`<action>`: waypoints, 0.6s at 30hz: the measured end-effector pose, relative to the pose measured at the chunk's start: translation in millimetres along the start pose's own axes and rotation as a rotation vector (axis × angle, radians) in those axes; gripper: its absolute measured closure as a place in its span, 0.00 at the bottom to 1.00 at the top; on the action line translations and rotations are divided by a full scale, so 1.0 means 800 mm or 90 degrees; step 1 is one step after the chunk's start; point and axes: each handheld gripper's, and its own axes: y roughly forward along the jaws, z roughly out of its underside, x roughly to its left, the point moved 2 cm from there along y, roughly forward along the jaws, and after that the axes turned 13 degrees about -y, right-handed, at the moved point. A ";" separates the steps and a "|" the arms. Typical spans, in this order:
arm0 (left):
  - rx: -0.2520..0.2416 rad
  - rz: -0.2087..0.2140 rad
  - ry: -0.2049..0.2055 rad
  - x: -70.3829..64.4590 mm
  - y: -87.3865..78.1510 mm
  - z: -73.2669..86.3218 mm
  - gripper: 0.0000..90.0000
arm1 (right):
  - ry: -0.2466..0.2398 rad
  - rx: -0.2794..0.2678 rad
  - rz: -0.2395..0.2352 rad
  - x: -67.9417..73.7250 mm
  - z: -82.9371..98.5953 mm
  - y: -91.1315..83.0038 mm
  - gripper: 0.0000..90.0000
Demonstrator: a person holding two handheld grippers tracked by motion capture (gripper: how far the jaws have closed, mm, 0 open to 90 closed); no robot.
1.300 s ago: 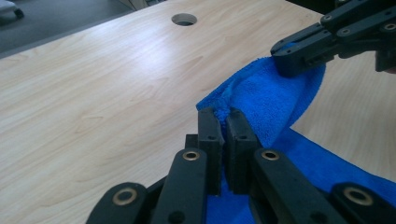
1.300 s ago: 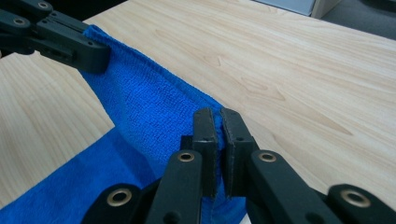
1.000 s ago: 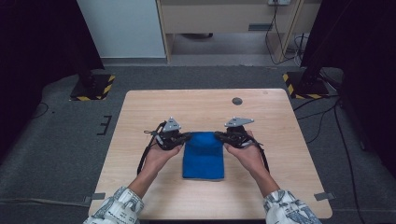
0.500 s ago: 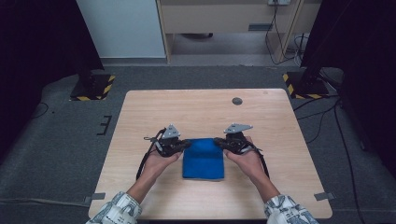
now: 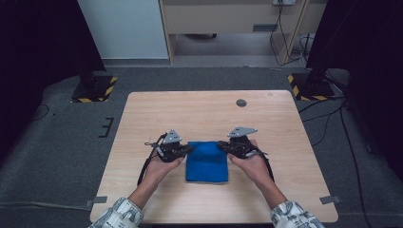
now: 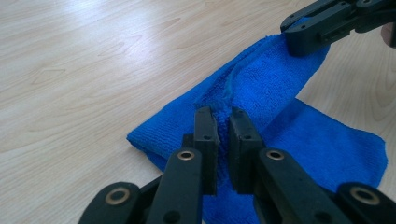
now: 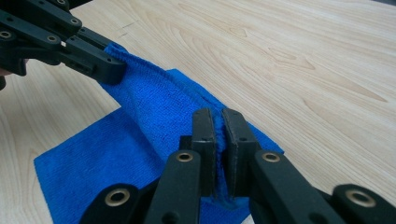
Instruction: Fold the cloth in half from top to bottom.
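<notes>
Both claws are biting down now: the left gripper [image 5: 189, 149] and right gripper [image 5: 221, 146] are each pinching the folded blue microfibre cloth's [image 5: 206, 164] far corners over the pale wooden table [image 5: 199, 111].

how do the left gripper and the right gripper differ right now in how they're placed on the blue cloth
The left gripper pinches the blue cloth at its far left corner; the right gripper pinches the far right corner. The left one points rightward, the right one leftward. Both have fingers shut on the cloth's far edge, lifting it slightly.
</notes>
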 end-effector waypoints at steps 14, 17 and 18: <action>0.003 0.010 -0.004 -0.003 -0.003 0.011 0.91 | -0.017 0.015 -0.012 0.017 0.014 -0.004 0.93; 0.001 0.011 -0.006 -0.004 -0.005 0.011 0.91 | -0.015 0.016 -0.013 0.018 0.017 -0.004 0.93; 0.001 0.012 -0.006 -0.004 -0.005 0.012 0.91 | -0.014 0.015 -0.013 0.018 0.018 -0.004 0.93</action>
